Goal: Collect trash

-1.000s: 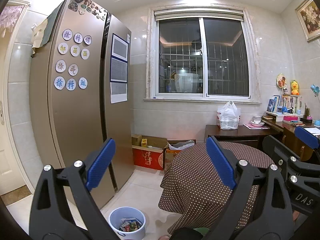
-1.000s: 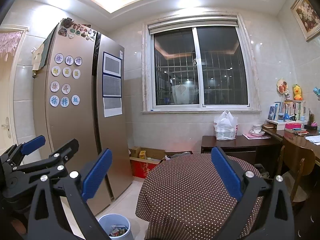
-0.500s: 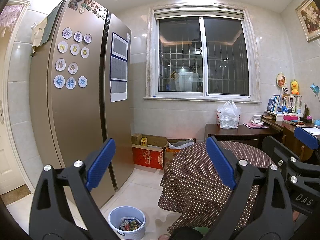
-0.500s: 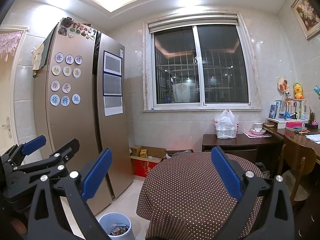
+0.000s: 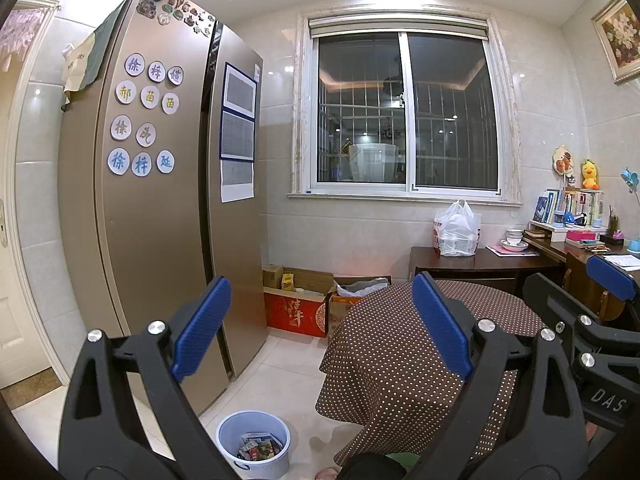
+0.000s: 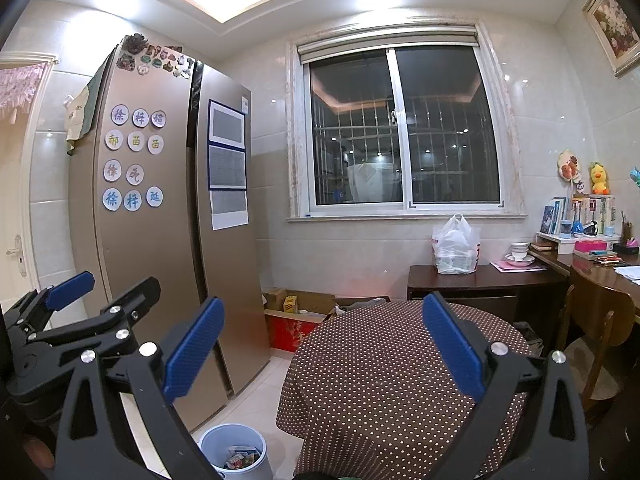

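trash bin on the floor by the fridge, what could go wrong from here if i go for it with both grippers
1. The trash bin sits low between the fridge and the draped polka-dot table; reaching down could snag the cloth.
2. The left gripper and right gripper are close side by side, both with jaws open and empty, so they may knock together.
3. The bin already holds wrappers; tipping it may spill them.

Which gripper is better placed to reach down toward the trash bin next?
Left, probably. The bin sits on the floor nearly between the left gripper fingers; from the right gripper it lies off toward the left finger.
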The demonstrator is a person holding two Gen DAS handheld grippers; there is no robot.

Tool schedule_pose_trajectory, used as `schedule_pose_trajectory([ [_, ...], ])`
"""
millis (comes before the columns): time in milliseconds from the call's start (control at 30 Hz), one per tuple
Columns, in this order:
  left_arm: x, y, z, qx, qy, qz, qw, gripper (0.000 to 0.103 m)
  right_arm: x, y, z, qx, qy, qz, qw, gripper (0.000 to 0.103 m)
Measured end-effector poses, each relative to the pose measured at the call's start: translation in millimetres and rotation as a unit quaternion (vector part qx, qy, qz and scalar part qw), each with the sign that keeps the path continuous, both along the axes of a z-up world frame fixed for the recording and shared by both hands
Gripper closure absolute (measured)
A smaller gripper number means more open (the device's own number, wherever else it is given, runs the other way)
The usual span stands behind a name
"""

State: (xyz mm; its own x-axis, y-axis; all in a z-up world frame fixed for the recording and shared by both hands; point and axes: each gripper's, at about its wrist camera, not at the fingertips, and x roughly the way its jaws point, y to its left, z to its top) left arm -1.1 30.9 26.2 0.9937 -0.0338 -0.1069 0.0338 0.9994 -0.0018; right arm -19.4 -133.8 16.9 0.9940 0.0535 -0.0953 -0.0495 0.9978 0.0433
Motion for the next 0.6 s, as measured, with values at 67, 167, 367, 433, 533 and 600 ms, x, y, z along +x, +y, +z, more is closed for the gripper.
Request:
schedule_pose_trajectory([
  [67, 0.0, -0.3, 0.1, 0.0, 0.0, 0.0, 1.0, 0.013, 0.0, 0.5, -0.4, 0.0, 0.0, 0.0, 1.0, 0.006],
  [167, -0.3, -0.9, 0.2, 0.0, 0.0, 0.0, 1.0, 0.013, -0.5, 1.6, -0.7, 0.001, 0.0, 0.001, 1.0, 0.006],
  [367, -0.3, -1.6, 0.4, 0.0, 0.0, 0.001, 1.0, 0.013, 0.6, 1.9, -0.2, 0.001, 0.0, 0.001, 1.0, 0.006],
  [433, -0.3, -1.6, 0.6, 0.0, 0.0, 0.0, 1.0, 0.013, 0.7, 1.8, 0.1, 0.0, 0.0, 0.001, 1.0, 0.006],
  [533, -0.3, -2.1, 0.6, 0.0, 0.0, 0.001, 1.0, 0.013, 0.6, 3.2, -0.4, 0.0, 0.001, 0.001, 1.0, 0.006],
  [600, -0.4, -2.0, 0.6, 0.0, 0.0, 0.001, 1.0, 0.013, 0.7, 3.2, 0.3, 0.001, 0.001, 0.0, 1.0, 0.006],
])
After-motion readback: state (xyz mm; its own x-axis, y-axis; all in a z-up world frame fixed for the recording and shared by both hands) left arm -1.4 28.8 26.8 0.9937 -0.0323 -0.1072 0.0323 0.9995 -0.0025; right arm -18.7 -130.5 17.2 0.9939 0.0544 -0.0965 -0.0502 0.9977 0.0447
